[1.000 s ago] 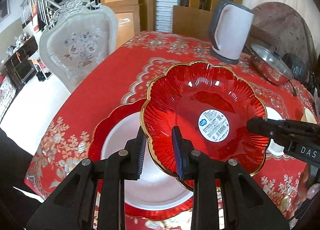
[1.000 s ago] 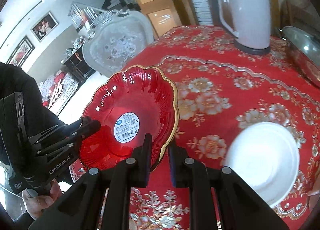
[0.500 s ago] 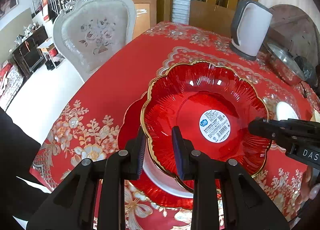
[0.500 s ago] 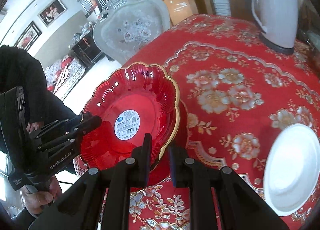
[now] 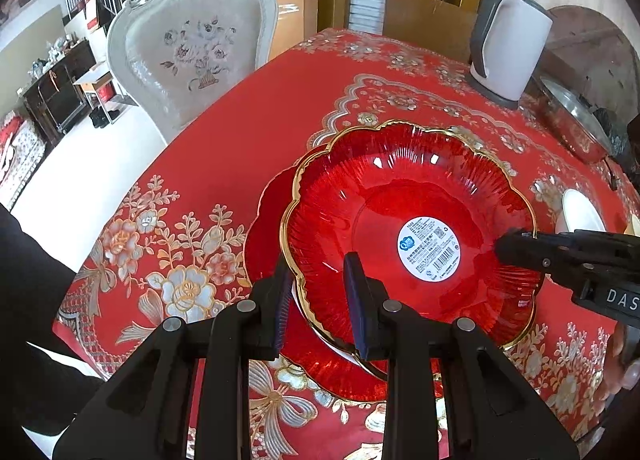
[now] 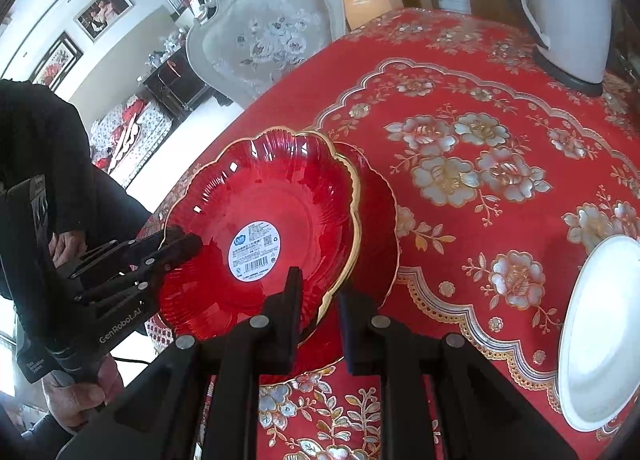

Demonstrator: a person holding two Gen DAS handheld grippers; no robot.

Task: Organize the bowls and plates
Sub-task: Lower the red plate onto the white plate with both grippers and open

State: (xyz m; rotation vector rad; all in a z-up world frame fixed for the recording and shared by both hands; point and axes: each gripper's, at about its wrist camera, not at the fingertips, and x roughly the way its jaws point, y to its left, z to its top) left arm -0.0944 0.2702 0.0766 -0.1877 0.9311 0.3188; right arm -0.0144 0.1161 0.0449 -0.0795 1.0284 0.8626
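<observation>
The jaws of the left gripper [image 5: 318, 300] are clamped on the near, gold-trimmed rim of the red glass bowl [image 5: 400, 195], one finger outside the scalloped edge and one inside it. The jaws of the right gripper [image 6: 318, 312] pinch the opposite rim of the same bowl [image 6: 280, 187] in the same way, so the bowl is held from two sides. In the left wrist view the right gripper [image 5: 516, 246] reaches in from the right, its tips on the bowl's rim; in the right wrist view the left gripper [image 6: 180, 246] comes in from the left.

The bowl sits directly over a red plate [image 5: 264, 219] with a gold edge, which lies on the bench [image 5: 248, 127]; whether the bowl rests on the plate or is just above it cannot be told. A round white barcode sticker [image 5: 429, 248] shows at the bowl's centre. The bench is covered in a red cloth with gold and silver flowers.

To the right, apart from the stack, a white plate [image 6: 600, 332] lies on the cloth. Farther back stands a white kettle [image 5: 506, 55] on a grey base, with a steel pan [image 5: 572, 119] beside it at the right edge. Beyond the bench's left side is a pale carved chair [image 5: 192, 47].
</observation>
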